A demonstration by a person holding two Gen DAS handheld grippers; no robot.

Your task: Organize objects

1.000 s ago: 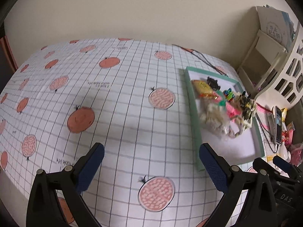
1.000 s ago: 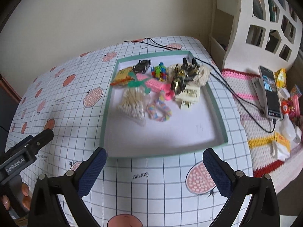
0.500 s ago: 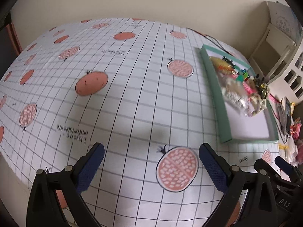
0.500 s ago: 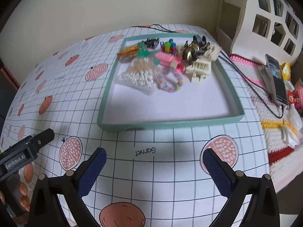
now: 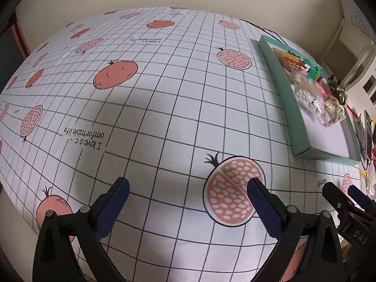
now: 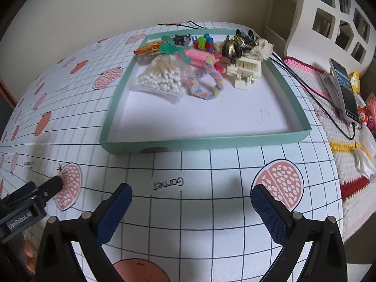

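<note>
Over the near edge of the grid-and-pomegranate tablecloth we hold the left gripper and the right gripper, both spread wide and empty. Ahead of the right one sits the shallow mint-green cardboard tray, near the cloth's right edge.

Along the tray's far edge, left to right, we see an orange snack packet, a clear bag of cotton swabs, a pink ribbed roller, a pastel braided ring, a cream plastic hair claw and a dark metallic clip cluster. The tray's near half is bare.

We judge this fits either gathering finished or sorting about to start, so no particular move is called for.
</note>
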